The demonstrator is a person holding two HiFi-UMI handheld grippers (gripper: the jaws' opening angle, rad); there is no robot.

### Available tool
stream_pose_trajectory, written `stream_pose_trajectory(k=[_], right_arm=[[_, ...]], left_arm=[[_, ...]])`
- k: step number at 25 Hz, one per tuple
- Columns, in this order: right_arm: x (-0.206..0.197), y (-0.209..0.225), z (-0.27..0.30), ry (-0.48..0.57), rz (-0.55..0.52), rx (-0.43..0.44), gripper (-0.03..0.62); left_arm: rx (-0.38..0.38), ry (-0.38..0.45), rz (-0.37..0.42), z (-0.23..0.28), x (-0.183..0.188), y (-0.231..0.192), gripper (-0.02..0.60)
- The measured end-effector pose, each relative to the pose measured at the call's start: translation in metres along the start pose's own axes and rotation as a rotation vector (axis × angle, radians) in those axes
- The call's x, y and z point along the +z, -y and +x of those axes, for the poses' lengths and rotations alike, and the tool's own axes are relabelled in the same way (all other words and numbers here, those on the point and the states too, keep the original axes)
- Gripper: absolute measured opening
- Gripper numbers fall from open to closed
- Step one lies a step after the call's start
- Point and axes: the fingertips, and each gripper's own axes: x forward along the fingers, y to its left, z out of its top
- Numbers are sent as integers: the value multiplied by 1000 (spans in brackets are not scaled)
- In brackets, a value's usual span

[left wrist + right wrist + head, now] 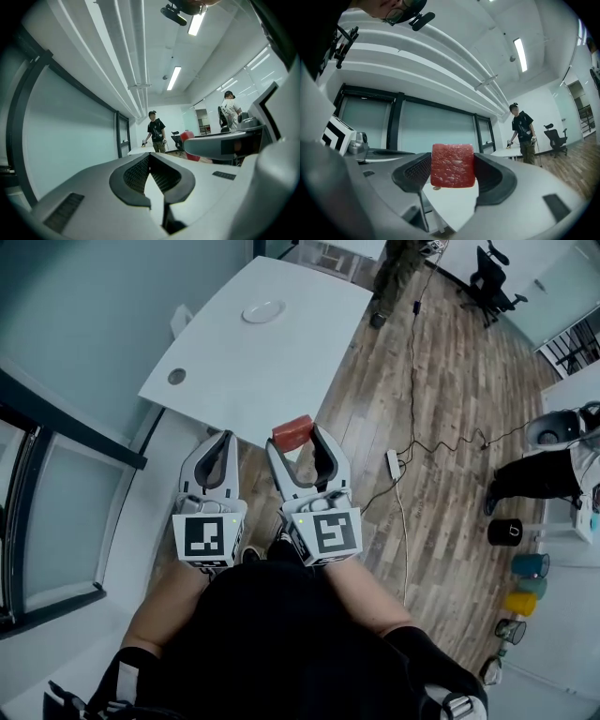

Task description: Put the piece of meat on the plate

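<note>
The piece of meat (453,165), a red square slab flecked with pale marbling, is clamped flat between the right gripper's (298,439) jaw tips. The left gripper's (149,159) jaws are pressed together, holding nothing. The plate (262,311) lies well beyond both.
</note>
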Motion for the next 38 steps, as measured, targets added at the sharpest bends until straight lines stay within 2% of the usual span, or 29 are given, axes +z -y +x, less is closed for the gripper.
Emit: stream_pose_trajectory(k=[8,16,23,32,38], right_arm=[[14,52,36,42,8,62,287],[18,59,57,46,4,122,287],[18,58,61,33,-6,127,287],[10,72,87,12,-6,76,287],[2,89,122,-23,-14,53,287]], left_arm=[[45,19,32,61,18,15,3],[92,6,29,78,20,7,3],[69,2,48,86,18,6,3],[44,-12,9,118,8,-11,3],[7,-17,-2,159,0,-27,3]])
